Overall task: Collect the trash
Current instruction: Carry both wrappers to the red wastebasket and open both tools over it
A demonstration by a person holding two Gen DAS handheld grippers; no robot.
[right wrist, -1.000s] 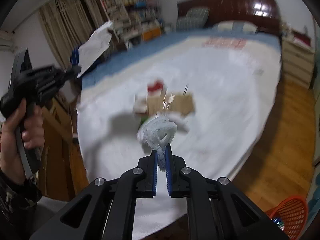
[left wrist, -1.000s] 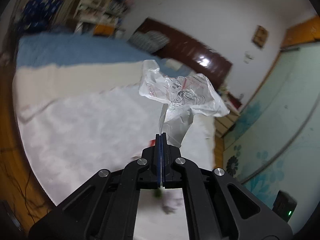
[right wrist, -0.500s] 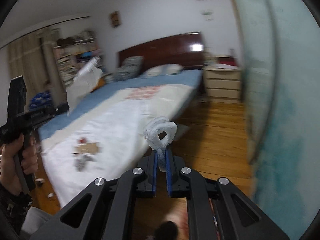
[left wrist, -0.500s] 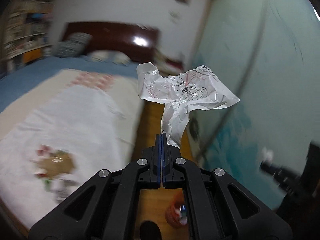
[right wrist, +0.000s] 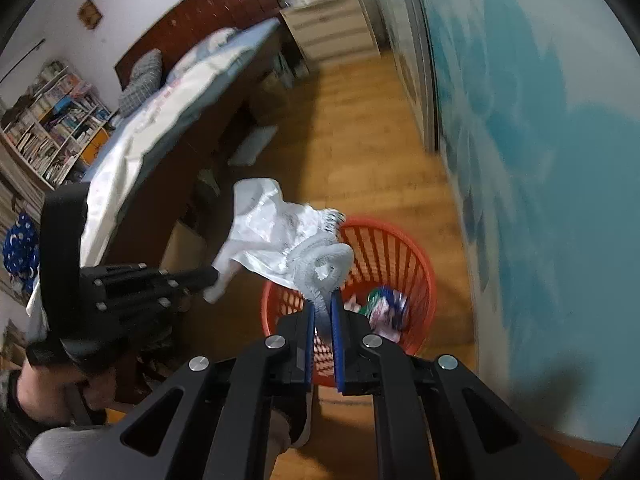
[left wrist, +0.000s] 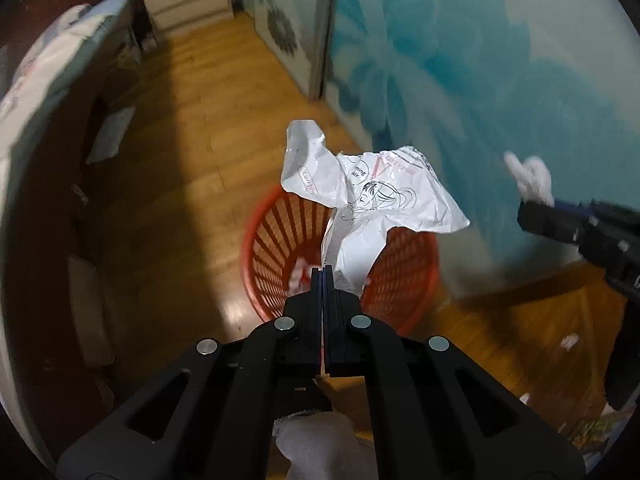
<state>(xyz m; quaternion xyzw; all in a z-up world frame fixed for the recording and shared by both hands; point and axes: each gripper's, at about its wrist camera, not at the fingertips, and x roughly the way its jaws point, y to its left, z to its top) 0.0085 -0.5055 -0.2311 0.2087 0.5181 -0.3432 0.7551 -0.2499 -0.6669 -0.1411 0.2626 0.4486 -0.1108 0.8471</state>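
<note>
My left gripper [left wrist: 322, 270] is shut on a crumpled white plastic wrapper [left wrist: 368, 196] with printed line drawings, held above a red slatted waste basket [left wrist: 272, 256] on the wooden floor. My right gripper [right wrist: 323, 300] is shut on a curled white foam net sleeve [right wrist: 322, 266], held over the same basket [right wrist: 404, 256]. In the right wrist view the left gripper [right wrist: 212, 276] comes in from the left with the wrapper [right wrist: 272, 232] hanging over the basket's near rim. The basket holds some colourful wrappers [right wrist: 384, 308].
A bed [right wrist: 160, 120] with white and blue covers runs along the left. A teal flower-patterned wall [right wrist: 540, 140] stands close on the right. A cream drawer unit [right wrist: 332, 28] sits at the far end. Small scraps [left wrist: 570, 342] lie on the floor.
Both grippers have swung away from the bed and tipped down toward the floor. The red basket now lies right below them. Both still hold their trash.
</note>
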